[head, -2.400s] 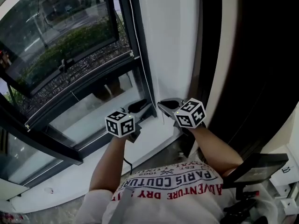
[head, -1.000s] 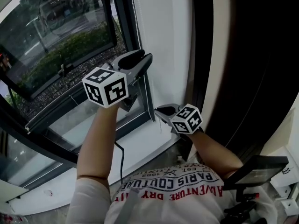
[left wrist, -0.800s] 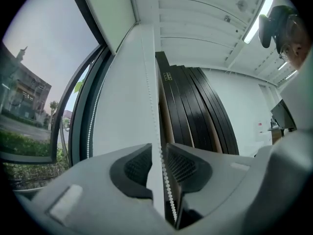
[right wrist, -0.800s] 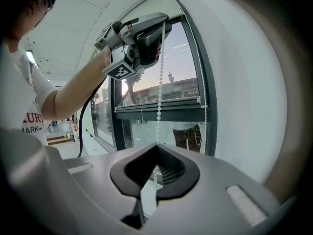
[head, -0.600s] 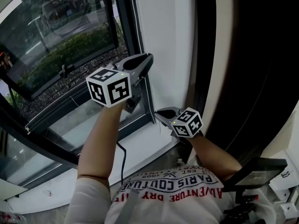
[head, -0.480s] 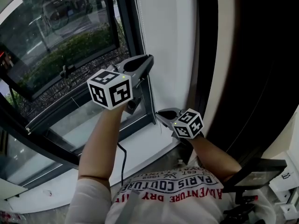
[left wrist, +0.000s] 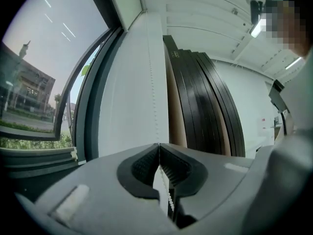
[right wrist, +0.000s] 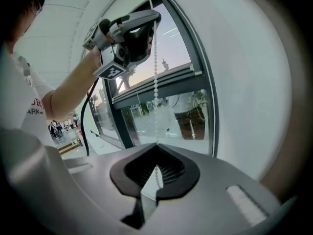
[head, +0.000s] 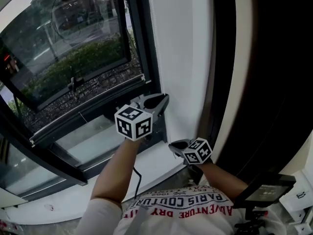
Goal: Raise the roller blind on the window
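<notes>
A thin white bead chain (right wrist: 156, 77) hangs down beside the dark window frame (head: 139, 38). My left gripper (head: 159, 102) is the upper one and is shut on the chain (left wrist: 151, 97), which passes between its closed pads and out below. My right gripper (head: 174, 145) sits lower and to the right, near the white sill (head: 146, 163). It is shut on the same chain, with the beads running into its closed tips (right wrist: 157, 145). In the right gripper view the left gripper (right wrist: 132, 26) shows above, and the chain runs straight between the two. The blind itself is not visible.
A white wall strip (head: 176, 48) rises right of the frame. Dark panels (head: 264, 82) lean against the wall further right. A tilted window sash (head: 63, 58) opens outward at the left. A black cable (head: 137, 177) hangs from my left gripper. A dark stand (head: 264, 192) sits at lower right.
My left gripper stood open high beside the frame, closed on the chain and has come down with it. The right gripper, still shut on the chain, has sunk a little toward the sill.
</notes>
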